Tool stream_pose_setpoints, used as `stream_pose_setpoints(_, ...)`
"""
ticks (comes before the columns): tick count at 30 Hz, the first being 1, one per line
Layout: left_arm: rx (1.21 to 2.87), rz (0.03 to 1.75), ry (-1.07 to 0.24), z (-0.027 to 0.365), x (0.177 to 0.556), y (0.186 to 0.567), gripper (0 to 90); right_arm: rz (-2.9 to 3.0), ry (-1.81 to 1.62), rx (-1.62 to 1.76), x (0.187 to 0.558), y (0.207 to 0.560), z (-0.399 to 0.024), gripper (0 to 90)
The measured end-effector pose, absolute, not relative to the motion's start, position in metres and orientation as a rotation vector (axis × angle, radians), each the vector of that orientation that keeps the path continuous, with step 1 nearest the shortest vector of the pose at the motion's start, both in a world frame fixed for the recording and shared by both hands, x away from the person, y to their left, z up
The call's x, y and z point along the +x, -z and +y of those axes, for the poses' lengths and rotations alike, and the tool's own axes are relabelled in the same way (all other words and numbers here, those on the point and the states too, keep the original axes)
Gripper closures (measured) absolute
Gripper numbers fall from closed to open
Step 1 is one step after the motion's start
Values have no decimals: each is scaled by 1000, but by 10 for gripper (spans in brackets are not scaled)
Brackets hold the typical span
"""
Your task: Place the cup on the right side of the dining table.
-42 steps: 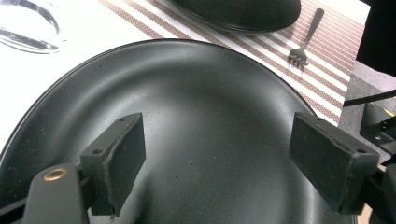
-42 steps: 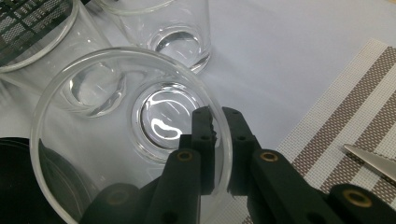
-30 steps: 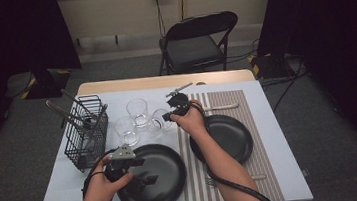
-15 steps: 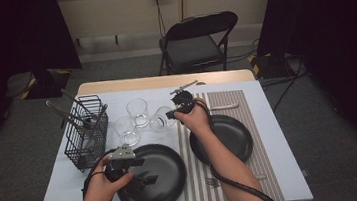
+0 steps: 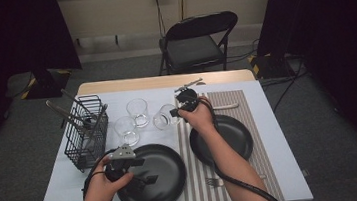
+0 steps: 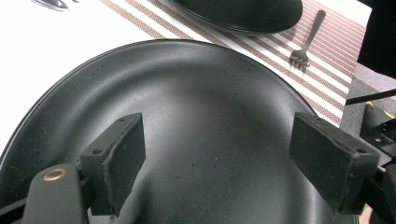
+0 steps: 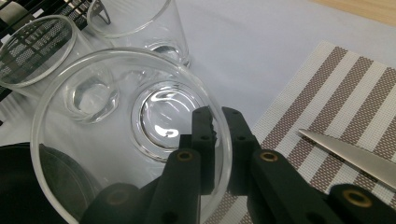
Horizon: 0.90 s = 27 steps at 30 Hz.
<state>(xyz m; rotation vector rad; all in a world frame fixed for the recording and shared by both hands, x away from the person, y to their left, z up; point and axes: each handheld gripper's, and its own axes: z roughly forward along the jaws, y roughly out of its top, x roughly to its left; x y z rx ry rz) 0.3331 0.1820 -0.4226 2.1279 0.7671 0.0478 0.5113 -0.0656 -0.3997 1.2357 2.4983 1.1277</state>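
Clear, empty glass (image 7: 116,135), tilted, rim pinched in right claw (image 7: 218,140)

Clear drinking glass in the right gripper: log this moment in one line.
right gripper: shut on clear drinking glass rim, tilted | left gripper: open over large black round plate

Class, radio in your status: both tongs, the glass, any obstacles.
Right tongs shut on glass rim, glass tilted. Left tongs open over black plate. Two other glasses close beside.
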Motion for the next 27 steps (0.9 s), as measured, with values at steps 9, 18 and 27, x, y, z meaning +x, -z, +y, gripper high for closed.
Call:
stream_pose_setpoints(9, 2128, 770, -51, 183, 334, 422, 183, 2477, -1125, 1272, 514, 398, -76, 851)
stream_pose_setpoints(18, 2134, 768, -52, 182, 334, 423, 183, 2461, -1122, 1293, 515, 396, -85, 851)
stream_pose_setpoints(27, 2131, 770, -48, 181, 334, 424, 183, 2450, -1117, 1294, 517, 395, -90, 851)
